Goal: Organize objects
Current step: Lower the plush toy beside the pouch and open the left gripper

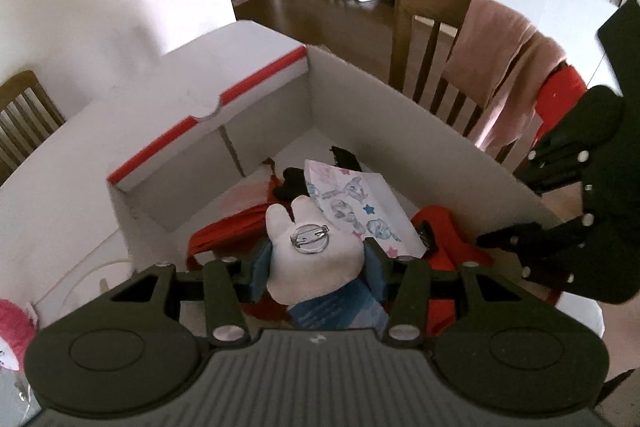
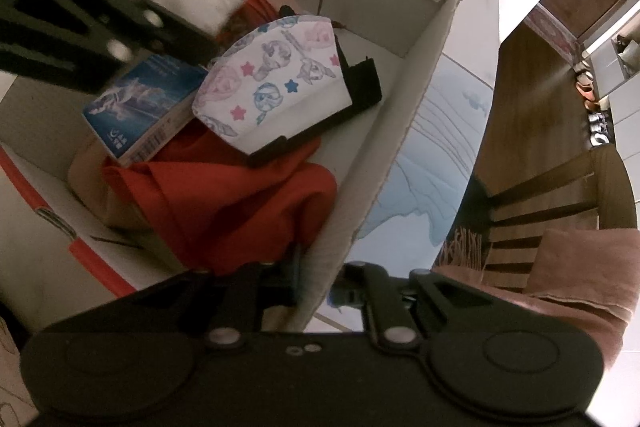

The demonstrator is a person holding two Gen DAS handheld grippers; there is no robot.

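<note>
Your white cardboard box [image 1: 420, 115] with red-edged flaps on the table, red cloth [image 2: 240, 195] and patterned face mask [image 2: 276, 83] inside it, your right gripper [image 2: 316, 291] pinched shut on the box's near right wall, your left gripper [image 1: 316, 259] half open over the box, fingers [image 1: 260, 267] clamping a white plush pin badge [image 1: 316, 255].

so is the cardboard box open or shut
Open: the cardboard box has its flaps up, and its inside shows red cloth and a patterned face mask.
</note>
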